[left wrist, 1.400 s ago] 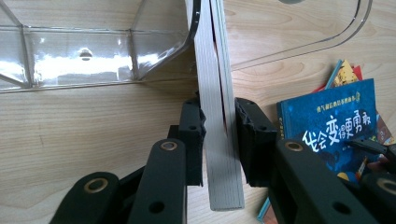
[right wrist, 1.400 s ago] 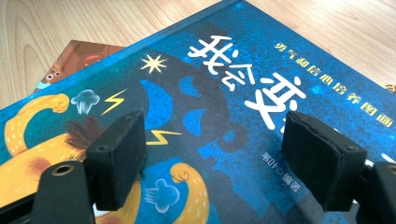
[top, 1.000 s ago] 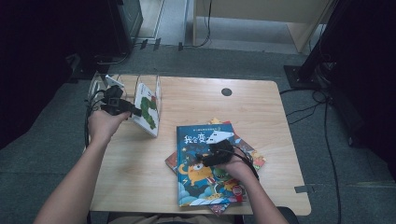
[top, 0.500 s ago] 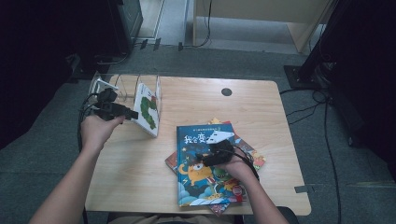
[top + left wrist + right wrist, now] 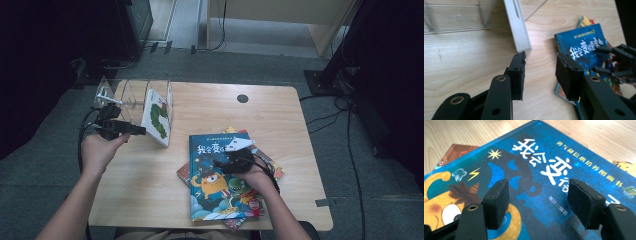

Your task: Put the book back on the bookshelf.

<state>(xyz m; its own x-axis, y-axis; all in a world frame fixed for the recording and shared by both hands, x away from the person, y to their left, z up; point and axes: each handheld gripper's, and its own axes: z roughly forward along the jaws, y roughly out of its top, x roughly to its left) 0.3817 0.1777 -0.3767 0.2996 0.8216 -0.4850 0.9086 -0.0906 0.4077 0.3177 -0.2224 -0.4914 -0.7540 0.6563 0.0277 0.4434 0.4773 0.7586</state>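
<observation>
The wooden worktop carries everything. At about ten o'clock on it stands a clear acrylic rack with upright dividers; in its rightmost slot leans a white book with a green caterpillar picture on its cover. Below centre, toward five o'clock, lies a small stack of picture books, and on top is the blue book, flat and face up, with large white Chinese characters reading 我会变 and a line of smaller yellow characters above them; a yellow cartoon monster fills the lower cover. Edges of an orange book and other colourful covers stick out beneath it.

The right claw rests over the middle of the blue book; its jaws have just been closing but stand apart, nothing between the pads, the cover just beneath them. The left claw hangs at nine o'clock, just beside the white book's lower corner, jaws parted and empty.
</observation>
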